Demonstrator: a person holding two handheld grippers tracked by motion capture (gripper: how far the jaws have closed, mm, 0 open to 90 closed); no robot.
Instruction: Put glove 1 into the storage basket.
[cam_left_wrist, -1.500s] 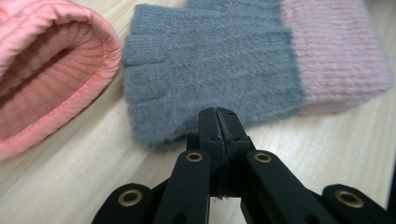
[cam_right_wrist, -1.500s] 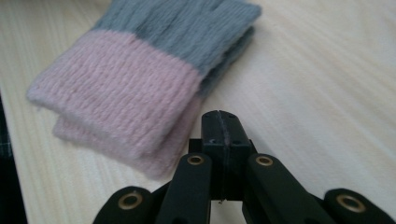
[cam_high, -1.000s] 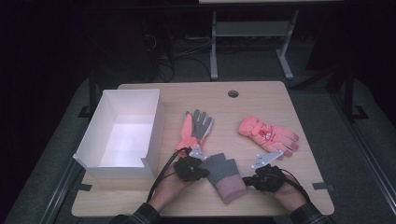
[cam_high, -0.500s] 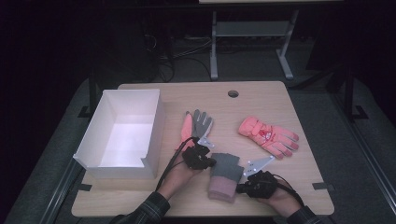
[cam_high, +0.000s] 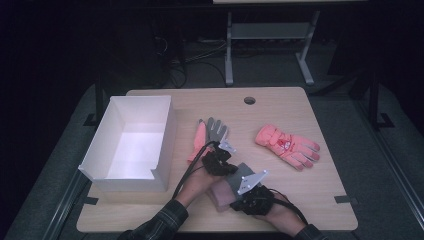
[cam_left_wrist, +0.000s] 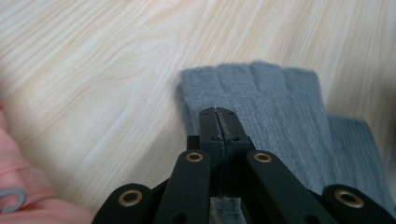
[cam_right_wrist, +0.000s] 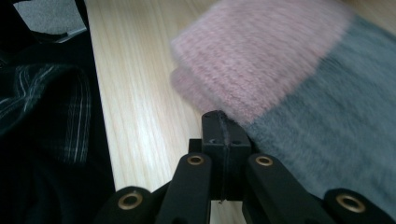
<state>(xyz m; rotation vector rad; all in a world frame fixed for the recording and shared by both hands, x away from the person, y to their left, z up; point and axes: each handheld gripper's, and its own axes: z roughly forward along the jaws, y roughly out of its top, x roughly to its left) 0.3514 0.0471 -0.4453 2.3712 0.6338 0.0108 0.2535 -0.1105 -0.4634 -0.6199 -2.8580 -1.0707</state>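
Grey-and-pink knit glove (cam_high: 231, 184) lies at the table's (cam_high: 320, 205) near edge, shifted left of its earlier spot. Right gripper (cam_high: 248, 186) is pinched on its cuff side, left gripper (cam_high: 220, 159) on its grey part. Beyond: second knit glove (cam_high: 210, 134), coral ski glove (cam_high: 287, 146), white box (cam_high: 131, 145), all unmoved.

The knit glove (cam_high: 235, 181) under the grippers is grey with a dusty pink cuff. A second grey glove (cam_high: 216, 130) lies on a salmon-pink one (cam_high: 199, 141). The ski glove (cam_high: 287, 146) is coral pink. The box (cam_high: 131, 143) is white, the surface (cam_high: 300, 105) pale wood grain, the sleeve (cam_high: 159, 226) dark plaid.
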